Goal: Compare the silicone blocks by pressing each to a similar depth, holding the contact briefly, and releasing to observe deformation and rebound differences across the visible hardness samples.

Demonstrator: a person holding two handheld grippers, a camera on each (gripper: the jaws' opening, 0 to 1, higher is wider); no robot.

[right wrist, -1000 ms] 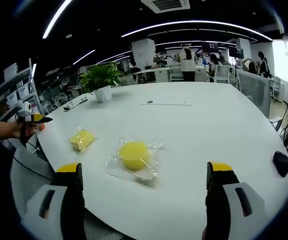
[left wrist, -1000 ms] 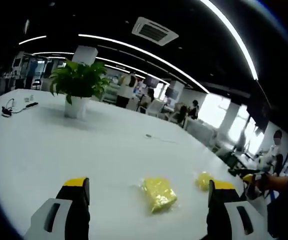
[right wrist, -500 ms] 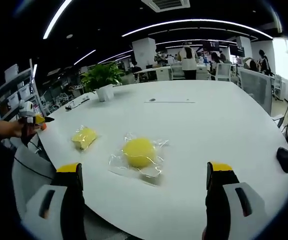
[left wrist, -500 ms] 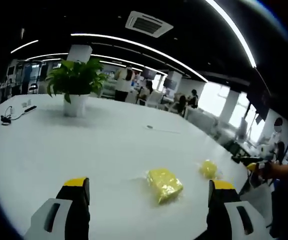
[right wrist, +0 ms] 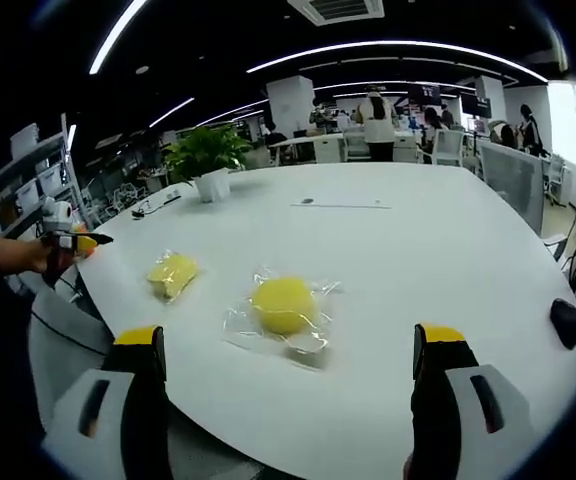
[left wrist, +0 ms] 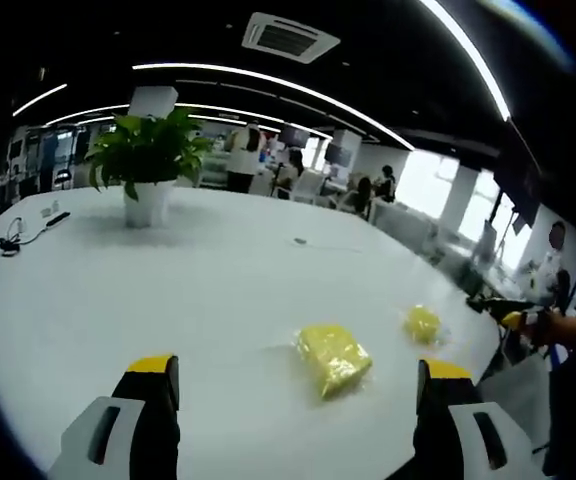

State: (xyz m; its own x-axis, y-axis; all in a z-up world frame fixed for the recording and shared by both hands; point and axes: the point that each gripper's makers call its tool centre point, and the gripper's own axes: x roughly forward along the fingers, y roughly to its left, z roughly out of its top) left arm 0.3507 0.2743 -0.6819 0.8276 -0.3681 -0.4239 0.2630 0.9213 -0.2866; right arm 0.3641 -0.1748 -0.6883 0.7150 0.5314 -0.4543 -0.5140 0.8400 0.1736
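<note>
Two yellow silicone samples in clear plastic bags lie on a large white table [left wrist: 118,290]. The rectangular block [left wrist: 333,357] rests ahead of my left gripper [left wrist: 298,400], which stands open above the table's near edge with nothing between its jaws. The round block [left wrist: 423,323] lies farther right. In the right gripper view the round block [right wrist: 284,304] sits in front of my open right gripper [right wrist: 288,395], and the rectangular block [right wrist: 172,272] lies to its left. The left gripper [right wrist: 73,241] shows at the far left, held by a hand.
A potted green plant [left wrist: 148,160] stands at the table's far side, with a cable and small devices [left wrist: 23,225] near it. A thin cable [right wrist: 338,204] lies mid-table. A black mouse [right wrist: 565,323] sits at the right edge. People and office desks fill the background.
Both views have shifted slightly with the hands; the blocks appear a bit farther up and to the right in the left gripper view. Neither block has moved on the table, and both grippers stay open.
</note>
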